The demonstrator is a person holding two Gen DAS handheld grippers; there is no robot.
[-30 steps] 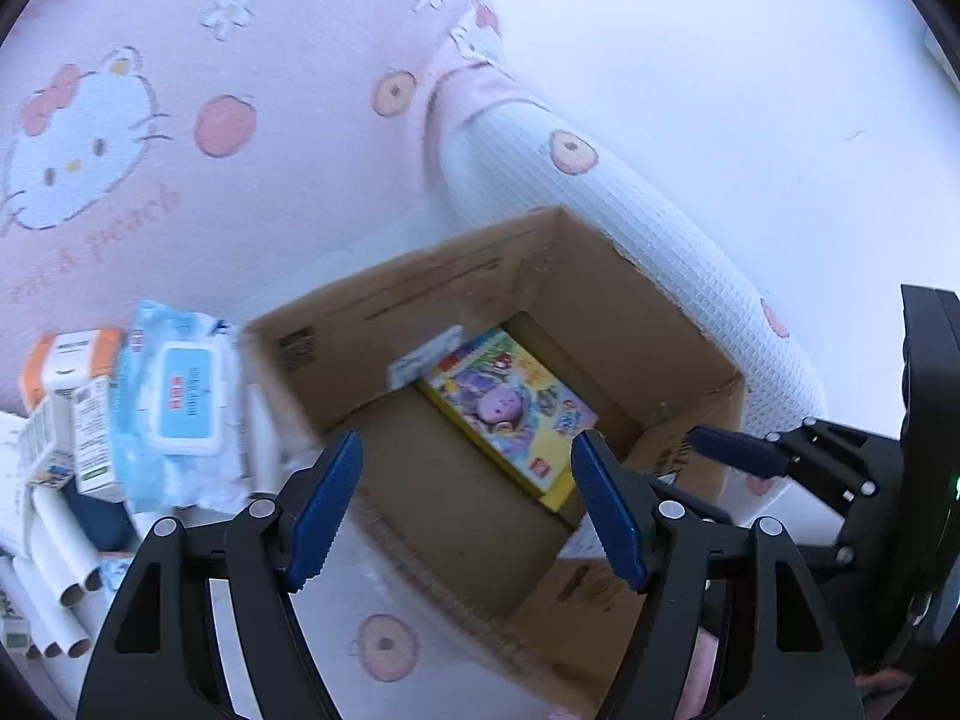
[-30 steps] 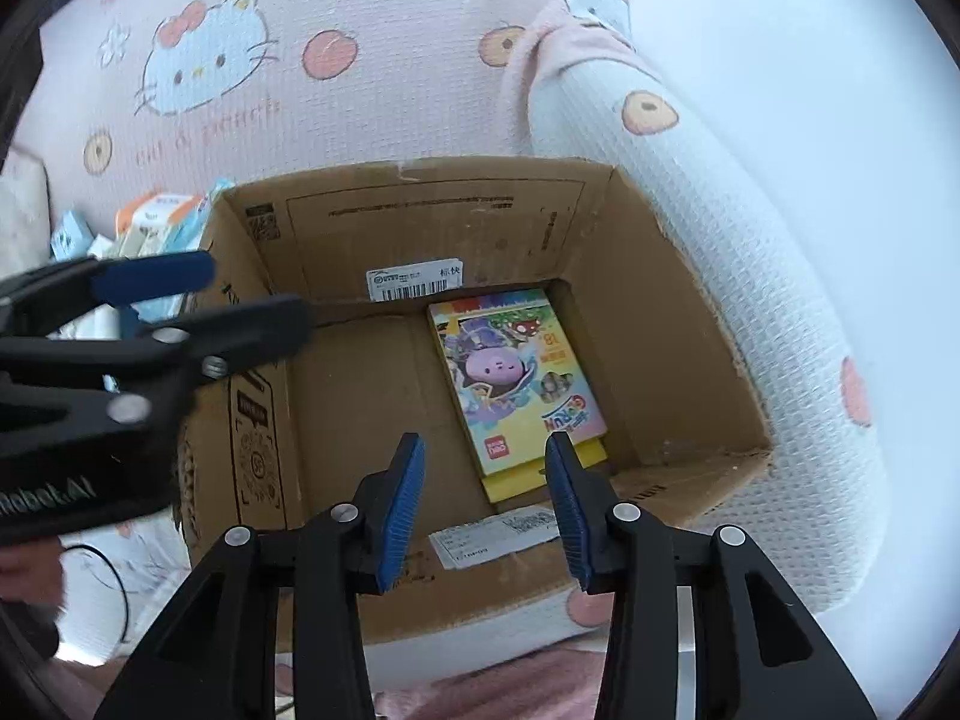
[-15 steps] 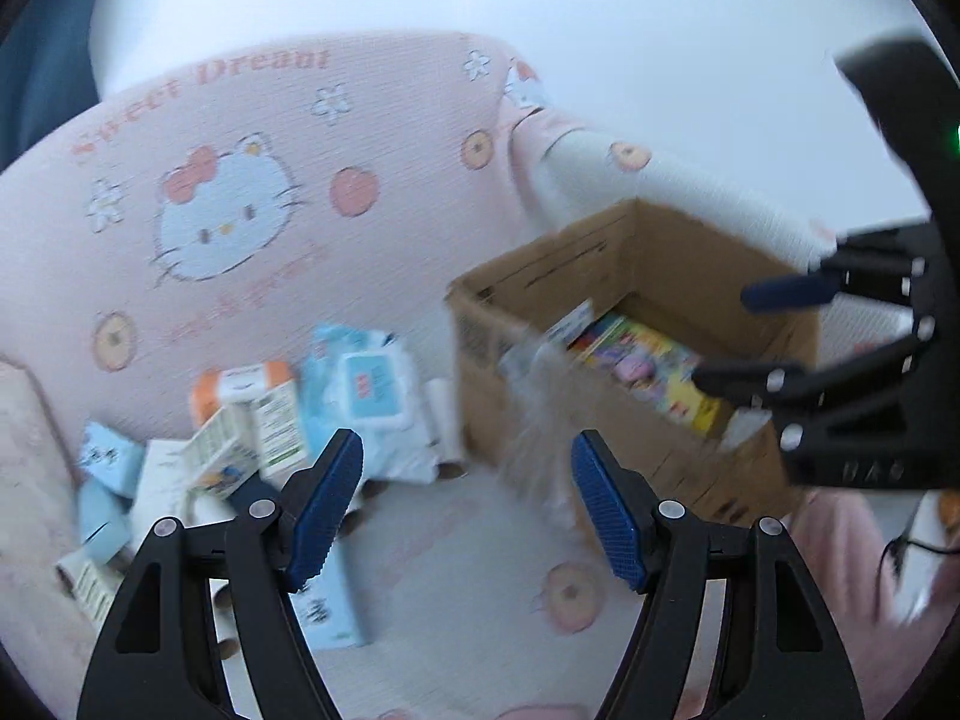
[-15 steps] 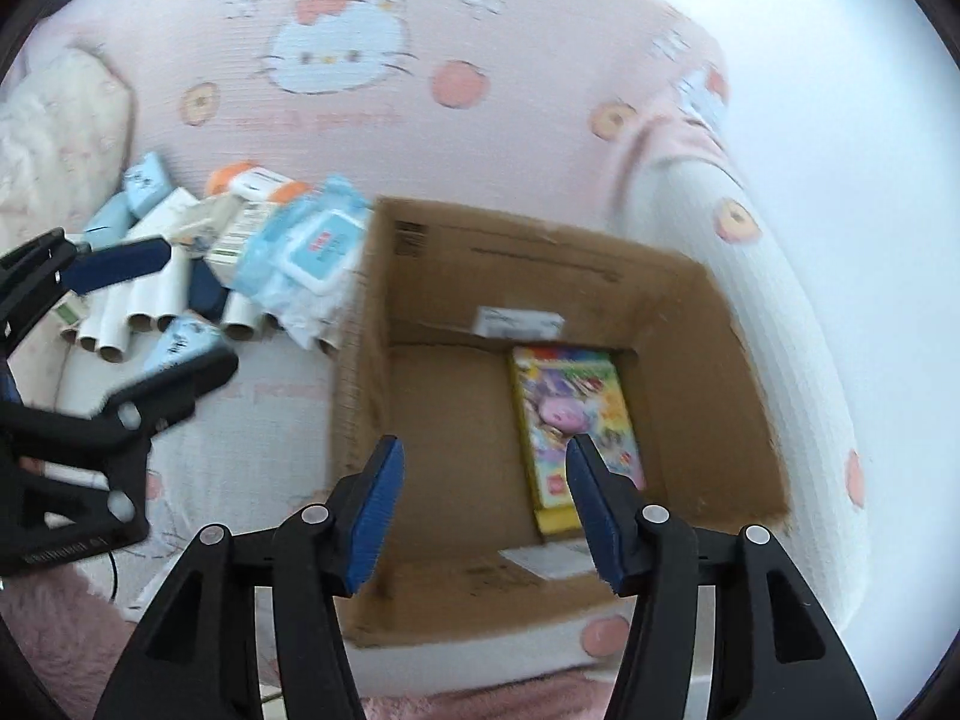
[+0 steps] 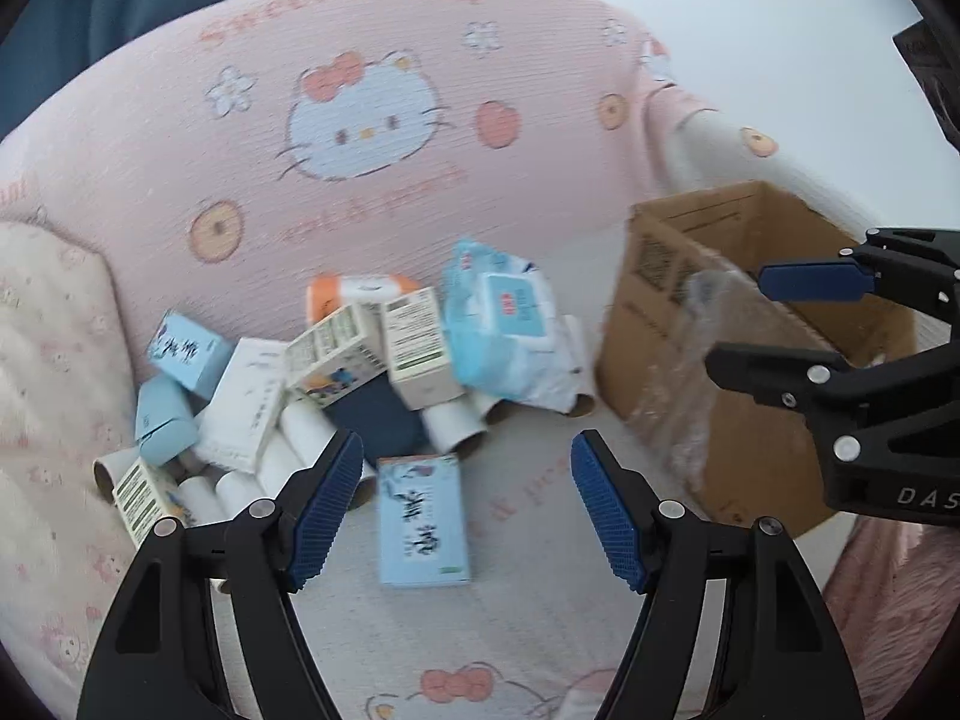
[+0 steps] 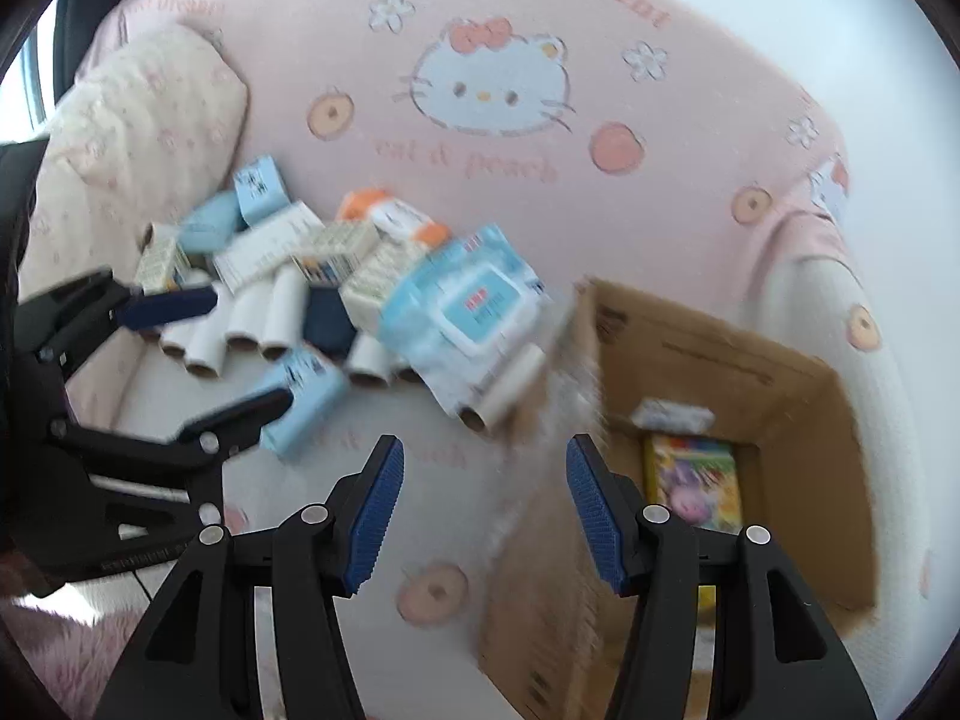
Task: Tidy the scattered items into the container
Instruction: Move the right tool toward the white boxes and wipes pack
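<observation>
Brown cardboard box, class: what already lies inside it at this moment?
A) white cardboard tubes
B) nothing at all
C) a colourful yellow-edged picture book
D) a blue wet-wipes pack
C: in the right wrist view, the colourful yellow-edged picture book lies on the floor of the brown cardboard box.

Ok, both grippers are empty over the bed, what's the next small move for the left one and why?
Probably lower the left gripper onto the light blue box lying apart from the pile. It sits just ahead between the open jaws, nothing rests on it, and only the colourful book is in the cardboard box so far.
</observation>
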